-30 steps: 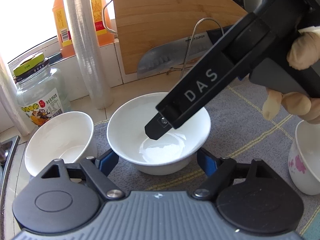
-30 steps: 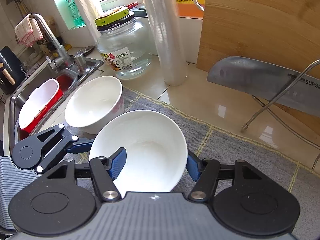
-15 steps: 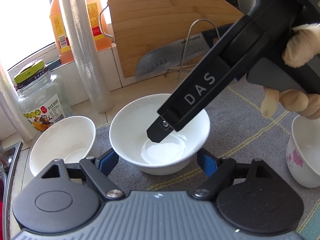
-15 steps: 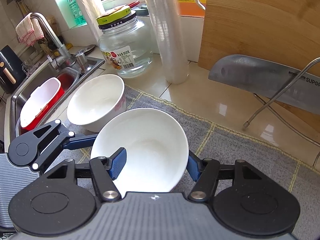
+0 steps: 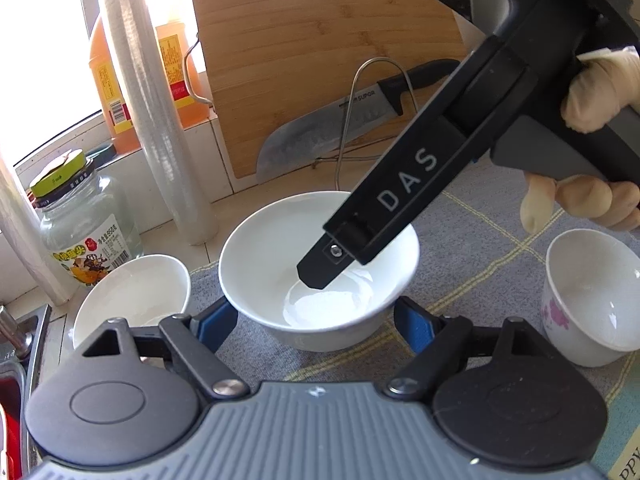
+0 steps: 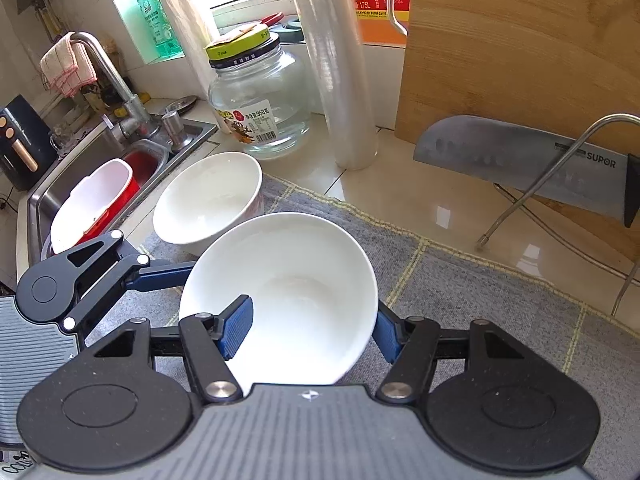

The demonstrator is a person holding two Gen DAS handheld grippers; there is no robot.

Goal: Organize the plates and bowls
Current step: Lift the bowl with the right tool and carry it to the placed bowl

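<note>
White bowl (image 6: 288,292) (tilted) | right tongs (image 6: 312,330) gripping its wall | left tongs (image 5: 316,318) open

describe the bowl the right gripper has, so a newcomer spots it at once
Start at the bamboo cutting board leaning at the back, then come forward onto the grey mat. The plain white bowl sits mid-mat, its rim clamped by the right gripper. Unlike the bowl by the sink, it has blue pads on its rim.
</note>
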